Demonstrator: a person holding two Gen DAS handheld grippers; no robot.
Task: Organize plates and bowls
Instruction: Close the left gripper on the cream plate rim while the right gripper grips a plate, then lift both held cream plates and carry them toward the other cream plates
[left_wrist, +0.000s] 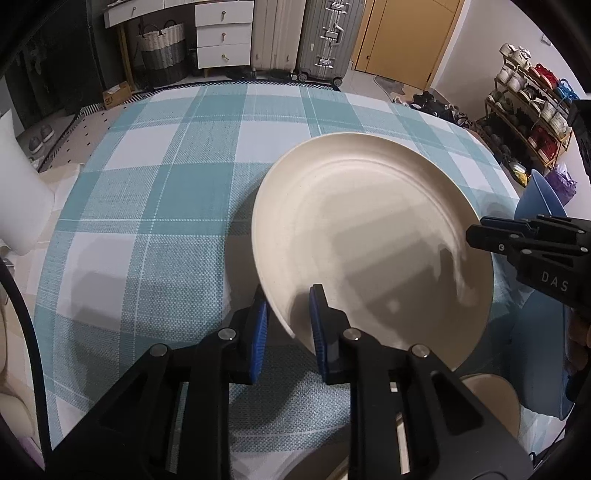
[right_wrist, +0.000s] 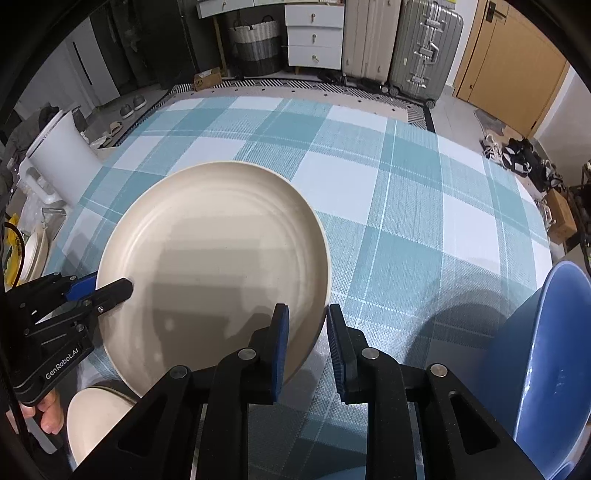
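Both jaws are clamped on the same round cream plate (left_wrist: 369, 236): your left gripper (left_wrist: 288, 325) pinches its near-left rim, one blue pad under the rim and one on the inner face, and your right gripper (right_wrist: 306, 343) pinches the near-right rim the same way. Plate is tilted, held between the two over the teal-and-white checked tablecloth (left_wrist: 166, 184).

Writing: "DAS" reads on the right gripper's body in the left wrist view; "GenRobot.AI" reads on the left gripper's body in the right wrist view. A cardboard box (left_wrist: 116, 95) on the floor has print too small to read.

Room: the cloth beyond the plate is open right up to the far table edge, and open to the left as well.

View differences: only the right wrist view shows the big blue bowl (right_wrist: 546, 362) near the right edge, plus a white bin (right_wrist: 62, 155) and stacked cream plates (right_wrist: 35, 251) off the table's left side. The left wrist view shows a shoe rack (left_wrist: 528, 110) at far right. Both show another cream dish (right_wrist: 96, 417) under the held plate's near edge.
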